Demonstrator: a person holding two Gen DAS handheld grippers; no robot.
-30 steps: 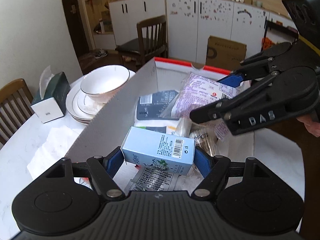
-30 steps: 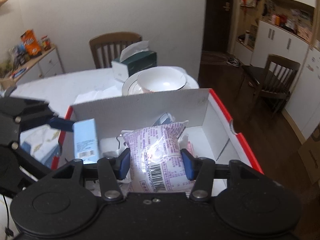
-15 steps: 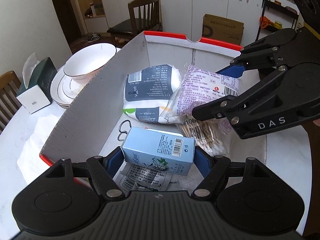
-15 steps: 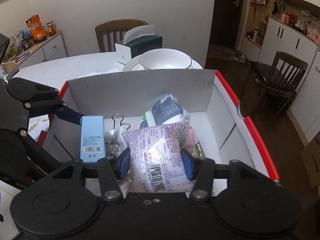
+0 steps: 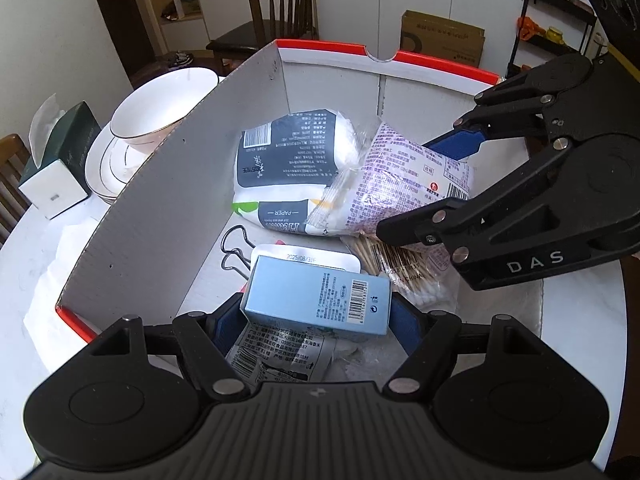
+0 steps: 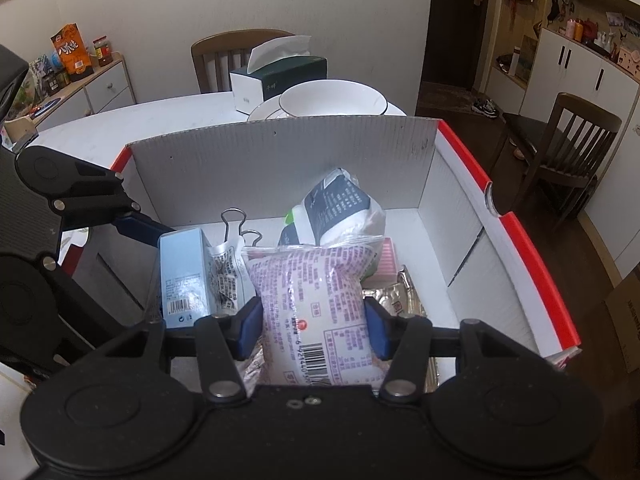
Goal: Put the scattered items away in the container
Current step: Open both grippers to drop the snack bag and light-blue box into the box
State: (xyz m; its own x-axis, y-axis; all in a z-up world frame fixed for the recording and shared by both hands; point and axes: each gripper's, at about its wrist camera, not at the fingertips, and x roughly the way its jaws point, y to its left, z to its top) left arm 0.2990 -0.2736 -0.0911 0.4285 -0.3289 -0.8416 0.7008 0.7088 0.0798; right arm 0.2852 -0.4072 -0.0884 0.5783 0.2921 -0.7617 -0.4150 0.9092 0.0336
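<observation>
**Two tools are lowering their things into the box**

Both tools are sitting lower in the box than a second ago. More of the box floor is showing now, and the white bowl is looking farther off to the side.

The left tool is squeezing a light blue carton between its blue pads. The carton is lying flat, just above a crinkly silver packet on the box floor.

The right tool is squeezing a purple-and-white bag at its middle. Its jaws are standing narrower than the left tool's. The far end of the bag is leaning on a white pack of tissue paper, and a bag of cotton swabs is lying under it.

The box is sitting on the white desk. A green tissue box is standing beside the bowl, outside the box.
</observation>
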